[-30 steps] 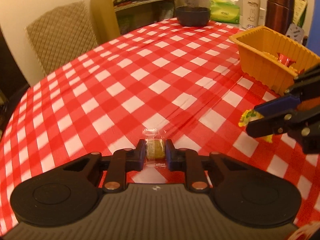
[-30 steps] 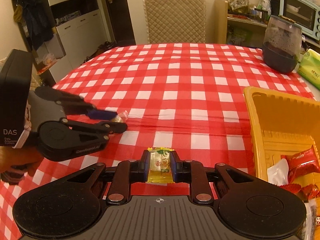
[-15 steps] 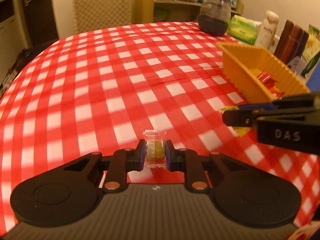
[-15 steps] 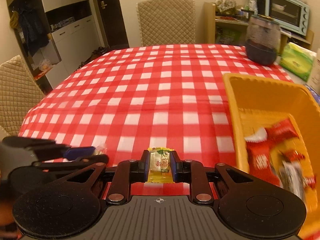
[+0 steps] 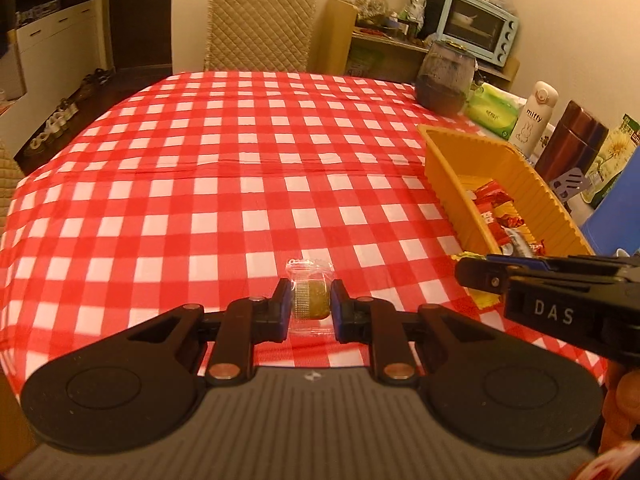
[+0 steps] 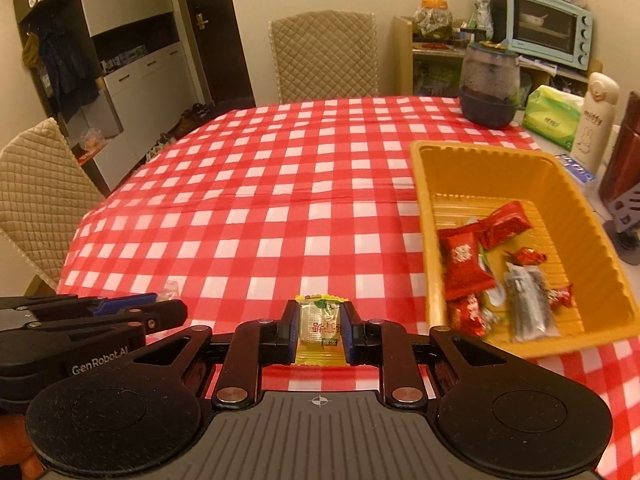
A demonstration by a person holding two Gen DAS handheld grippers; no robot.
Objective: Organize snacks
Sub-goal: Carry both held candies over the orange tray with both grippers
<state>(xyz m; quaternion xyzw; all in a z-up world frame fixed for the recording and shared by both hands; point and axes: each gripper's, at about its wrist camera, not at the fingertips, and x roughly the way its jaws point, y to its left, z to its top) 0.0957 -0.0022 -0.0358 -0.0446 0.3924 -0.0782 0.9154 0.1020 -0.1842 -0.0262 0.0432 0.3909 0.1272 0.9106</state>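
Observation:
My left gripper [image 5: 310,306] is shut on a small clear-wrapped green snack [image 5: 310,300] and holds it above the checked table. My right gripper [image 6: 319,328] is shut on a yellow snack packet [image 6: 320,326], left of the orange tray [image 6: 424,216]. The tray [image 5: 444,172] holds several red-wrapped candies [image 6: 462,266] and a grey packet [image 6: 528,304]. The right gripper also shows at the right of the left wrist view [image 5: 476,276], near the tray's front end. The left gripper shows at the lower left of the right wrist view [image 6: 160,310].
A dark glass jar [image 6: 488,88], a green tissue pack [image 6: 552,116], a white bottle [image 6: 596,120] and a brown flask [image 5: 572,140] stand past the tray. Quilted chairs stand at the far side [image 6: 324,56] and the left [image 6: 36,184]. A toaster oven [image 6: 548,28] sits on a shelf behind.
Both grippers have risen and swung to face across the table, each keeping its snack. The tray now lies closer to the right gripper, with its contents in full view.

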